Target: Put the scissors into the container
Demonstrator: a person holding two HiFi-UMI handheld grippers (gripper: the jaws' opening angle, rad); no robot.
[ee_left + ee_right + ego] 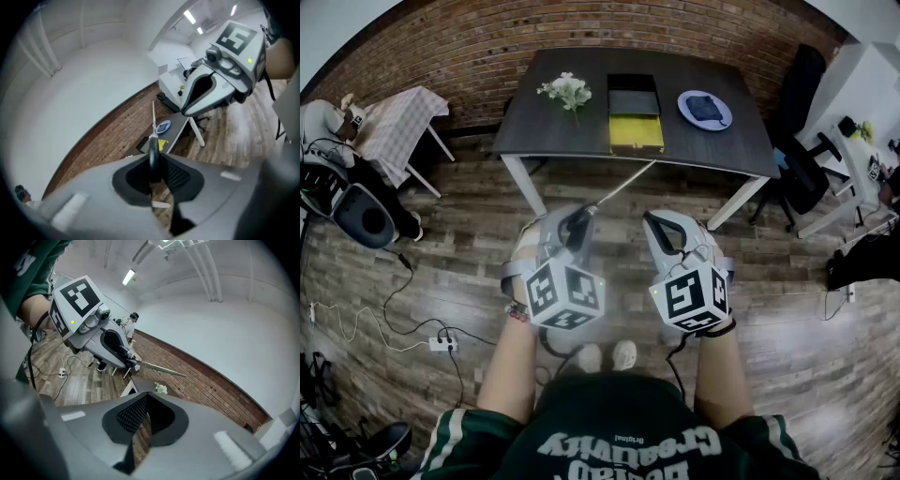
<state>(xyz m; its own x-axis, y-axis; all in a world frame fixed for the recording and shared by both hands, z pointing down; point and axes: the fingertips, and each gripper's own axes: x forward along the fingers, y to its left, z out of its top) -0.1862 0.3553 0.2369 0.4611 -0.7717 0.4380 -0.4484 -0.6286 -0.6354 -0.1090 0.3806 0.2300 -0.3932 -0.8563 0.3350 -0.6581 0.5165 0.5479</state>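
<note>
The scissors (614,192) have a black handle and long silver blades. My left gripper (575,223) is shut on the handle, and the blades point forward toward the table. In the left gripper view the handle (153,157) stands pinched between the pads, with the blades rising above it. The container (635,113), a black tray with a yellow front section, sits in the middle of the dark table (553,131). My right gripper (656,225) hovers beside the left one, shut with nothing in it (146,404). Both grippers are held above the wooden floor, short of the table.
A blue plate (705,109) holding a dark object lies right of the container, and a small bunch of white flowers (567,91) lies left of it. A black office chair (797,164) stands at the table's right end. Cables and a power strip (442,344) lie on the floor at left.
</note>
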